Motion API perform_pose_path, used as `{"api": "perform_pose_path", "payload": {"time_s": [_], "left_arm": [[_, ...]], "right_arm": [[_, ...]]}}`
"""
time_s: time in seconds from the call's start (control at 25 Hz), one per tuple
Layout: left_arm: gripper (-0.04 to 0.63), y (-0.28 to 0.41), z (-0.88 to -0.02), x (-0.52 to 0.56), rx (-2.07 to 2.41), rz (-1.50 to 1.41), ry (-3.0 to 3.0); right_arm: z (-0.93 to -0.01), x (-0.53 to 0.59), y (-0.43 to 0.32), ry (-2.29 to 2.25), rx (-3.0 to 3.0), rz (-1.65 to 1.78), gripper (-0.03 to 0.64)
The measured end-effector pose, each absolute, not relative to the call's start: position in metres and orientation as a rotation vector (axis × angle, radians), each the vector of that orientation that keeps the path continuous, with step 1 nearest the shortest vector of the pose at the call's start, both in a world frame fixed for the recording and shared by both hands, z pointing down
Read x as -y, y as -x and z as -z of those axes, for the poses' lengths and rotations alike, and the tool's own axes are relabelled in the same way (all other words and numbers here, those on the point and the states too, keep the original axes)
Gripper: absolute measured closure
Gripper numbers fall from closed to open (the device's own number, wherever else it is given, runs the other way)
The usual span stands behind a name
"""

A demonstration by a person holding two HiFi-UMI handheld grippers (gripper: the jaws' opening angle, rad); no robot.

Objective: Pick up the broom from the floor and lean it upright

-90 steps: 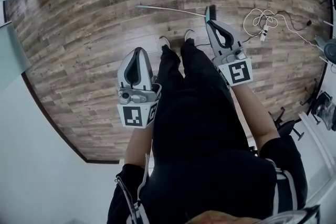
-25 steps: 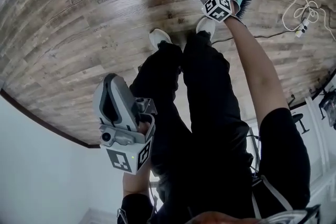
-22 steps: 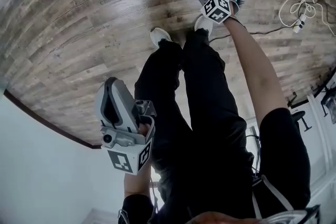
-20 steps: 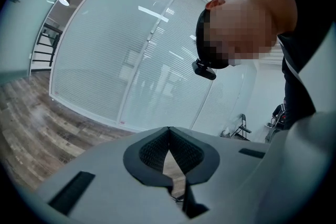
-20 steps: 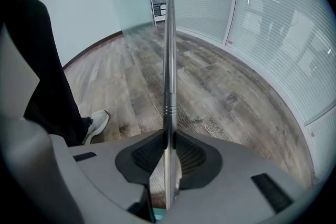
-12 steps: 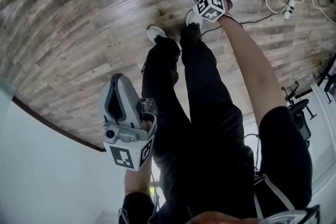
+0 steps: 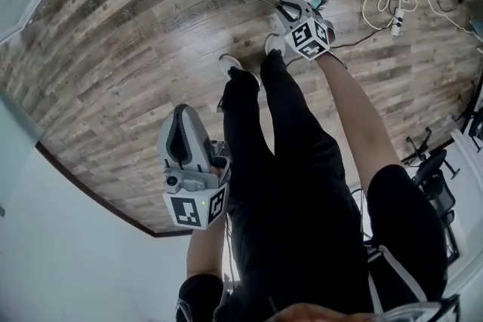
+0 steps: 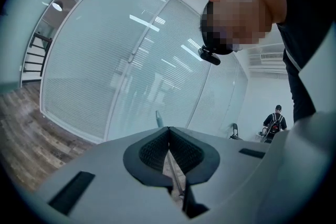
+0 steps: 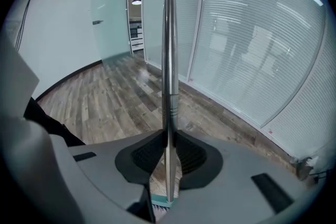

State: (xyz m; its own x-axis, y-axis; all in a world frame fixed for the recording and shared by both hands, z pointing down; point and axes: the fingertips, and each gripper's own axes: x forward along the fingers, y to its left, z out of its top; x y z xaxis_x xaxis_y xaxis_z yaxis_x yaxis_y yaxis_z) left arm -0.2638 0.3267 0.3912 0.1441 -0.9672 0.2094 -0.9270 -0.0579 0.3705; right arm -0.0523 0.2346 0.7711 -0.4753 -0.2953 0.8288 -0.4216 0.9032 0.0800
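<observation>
Two tools: right tool (image 9: 169, 140) pinched the broom (image 9: 169, 44) beside its head; left tool (image 8: 169, 136) pressed together; we needed steady, firm tilting.

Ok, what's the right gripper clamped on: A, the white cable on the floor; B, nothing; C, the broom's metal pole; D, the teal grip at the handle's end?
C: the right gripper view shows the right gripper with its jaws closed on the broom's metal pole.
</observation>
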Motion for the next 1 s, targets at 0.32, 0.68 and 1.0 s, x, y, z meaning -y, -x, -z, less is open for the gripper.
{"api": "perform_pose_path", "payload": {"time_s": [0.32,0.68,1.0], "left_arm": [[0.577,0.257,-0.291,-0.361,1.811,0.124,-2.089],[0.577,0.193,-0.205,-0.354,1.696,0.220,-2.242],[0.577,0.144,-0.164,-0.340,1.640,0.284,-2.343]], "right_arm": [[-0.594,-0.237,0.009,-0.773,2.154,-0.234,0.540],[-0.445,-0.261,-0.044,-1.084,2.255,-0.429,0.540],[-0.367,-0.272,-0.069,-1.257,2.384,-0.478,0.540]]}}
